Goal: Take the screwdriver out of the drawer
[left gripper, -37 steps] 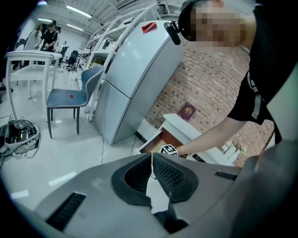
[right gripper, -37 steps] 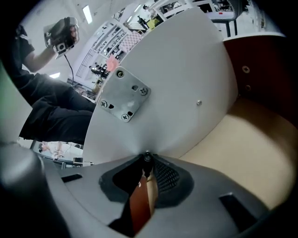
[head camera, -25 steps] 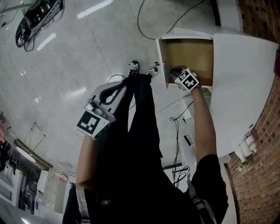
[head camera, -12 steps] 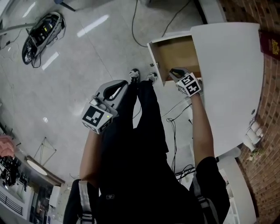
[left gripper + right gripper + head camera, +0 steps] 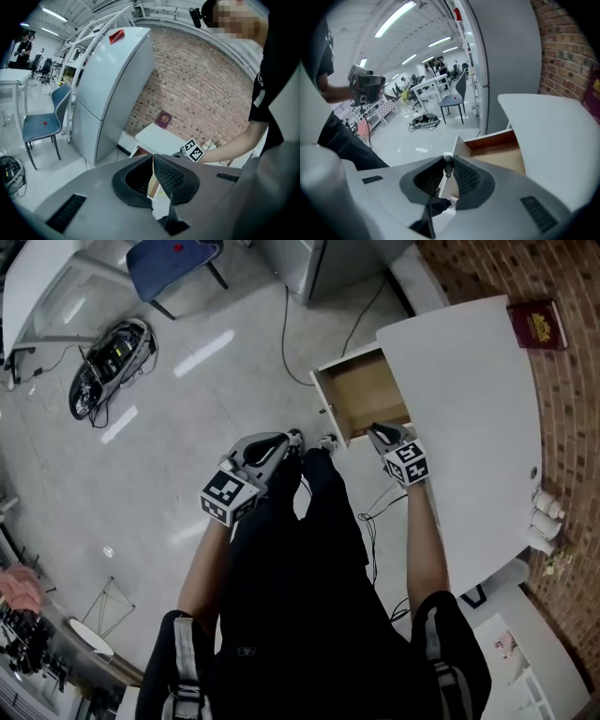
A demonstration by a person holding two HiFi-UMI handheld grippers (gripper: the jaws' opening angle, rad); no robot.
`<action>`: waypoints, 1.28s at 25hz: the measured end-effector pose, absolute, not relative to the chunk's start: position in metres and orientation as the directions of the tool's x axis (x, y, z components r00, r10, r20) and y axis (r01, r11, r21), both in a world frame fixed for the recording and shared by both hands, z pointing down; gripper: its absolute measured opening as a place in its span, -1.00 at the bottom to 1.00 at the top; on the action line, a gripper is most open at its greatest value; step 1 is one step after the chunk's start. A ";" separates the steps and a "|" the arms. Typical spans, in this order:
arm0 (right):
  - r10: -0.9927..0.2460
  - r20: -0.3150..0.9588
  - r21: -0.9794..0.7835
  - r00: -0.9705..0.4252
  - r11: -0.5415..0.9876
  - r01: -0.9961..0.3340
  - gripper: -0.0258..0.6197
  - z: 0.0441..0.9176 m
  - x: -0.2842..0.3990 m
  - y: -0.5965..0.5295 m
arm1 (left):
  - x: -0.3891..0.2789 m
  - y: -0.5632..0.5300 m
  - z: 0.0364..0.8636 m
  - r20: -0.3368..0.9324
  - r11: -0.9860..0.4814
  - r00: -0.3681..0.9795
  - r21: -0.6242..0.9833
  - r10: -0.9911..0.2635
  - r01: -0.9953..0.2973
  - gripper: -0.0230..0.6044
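My right gripper [image 5: 448, 159] is shut on the screwdriver [image 5: 448, 165]; its dark handle end stands between the ribbed pads. Beyond the jaws lies the open wooden drawer [image 5: 499, 151], seen from above, under the white table top [image 5: 555, 126]. In the head view the right gripper [image 5: 380, 434] hangs over the drawer's [image 5: 361, 395] near edge, and its marker cube [image 5: 408, 463] shows clearly. My left gripper [image 5: 260, 448] is held out to the left of the drawer, over the floor. Its jaws [image 5: 153, 157] are together with nothing in them.
A red book [image 5: 536, 324] lies at the table's [image 5: 469, 399] far end by the brick wall. A grey fridge [image 5: 112, 89] stands beyond the table. A blue chair [image 5: 173, 261] and a heap of cables [image 5: 111, 362] are on the glossy floor to the left.
The right gripper has come up out of the drawer to its front edge with the screwdriver. The left gripper has also risen. The head view now takes in more of the room.
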State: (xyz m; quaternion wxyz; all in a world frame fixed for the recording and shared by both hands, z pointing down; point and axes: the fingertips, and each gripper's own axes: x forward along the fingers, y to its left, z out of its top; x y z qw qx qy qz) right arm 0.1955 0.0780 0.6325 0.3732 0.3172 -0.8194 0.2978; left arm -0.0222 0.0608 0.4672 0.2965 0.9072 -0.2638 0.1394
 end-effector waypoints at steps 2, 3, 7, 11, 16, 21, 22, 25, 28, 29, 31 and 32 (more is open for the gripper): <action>-0.339 0.788 -0.235 -0.514 0.606 -0.760 -0.54 0.611 0.201 0.079 | -0.015 0.063 0.462 0.404 -0.701 0.834 0.465 -0.375 -0.541 -0.86; -0.359 0.783 -0.224 -0.509 0.601 -0.768 -0.54 0.600 0.205 0.080 | -0.010 0.063 0.460 0.402 -0.711 0.841 0.464 -0.364 -0.529 -0.86; -0.440 0.762 -0.157 -0.476 0.587 -0.794 -0.54 0.559 0.214 0.090 | 0.007 0.062 0.448 0.386 -0.756 0.868 0.452 -0.312 -0.473 -0.86; -0.500 0.740 -0.117 -0.450 0.563 -0.818 -0.54 0.531 0.209 0.111 | 0.015 0.064 0.436 0.384 -0.802 0.889 0.433 -0.250 -0.413 -0.86; -0.565 0.694 -0.112 -0.447 0.528 -0.842 -0.54 0.510 0.205 0.128 | 0.029 0.060 0.418 0.377 -0.841 0.899 0.391 -0.224 -0.374 -0.86; -0.612 0.643 -0.103 -0.460 0.526 -0.844 -0.54 0.486 0.211 0.132 | 0.049 0.065 0.405 0.379 -0.852 0.897 0.367 -0.228 -0.372 -0.86; -0.619 0.633 -0.102 -0.465 0.528 -0.843 -0.54 0.481 0.211 0.132 | 0.052 0.067 0.403 0.381 -0.853 0.895 0.364 -0.231 -0.375 -0.86; -0.625 0.618 -0.091 -0.477 0.546 -0.833 -0.54 0.470 0.214 0.135 | 0.063 0.076 0.396 0.379 -0.846 0.892 0.366 -0.246 -0.389 -0.86; -0.632 0.598 -0.092 -0.493 0.557 -0.825 -0.54 0.464 0.220 0.137 | 0.074 0.085 0.392 0.380 -0.844 0.886 0.352 -0.265 -0.404 -0.86; -0.635 0.592 -0.090 -0.497 0.560 -0.823 -0.54 0.462 0.222 0.139 | 0.077 0.089 0.391 0.381 -0.842 0.883 0.350 -0.272 -0.411 -0.86; -0.650 0.575 -0.077 -0.497 0.563 -0.823 -0.54 0.458 0.225 0.145 | 0.081 0.099 0.391 0.384 -0.834 0.878 0.351 -0.286 -0.425 -0.86; -0.658 0.566 -0.067 -0.496 0.563 -0.824 -0.54 0.456 0.226 0.147 | 0.082 0.105 0.391 0.388 -0.830 0.874 0.351 -0.293 -0.434 -0.86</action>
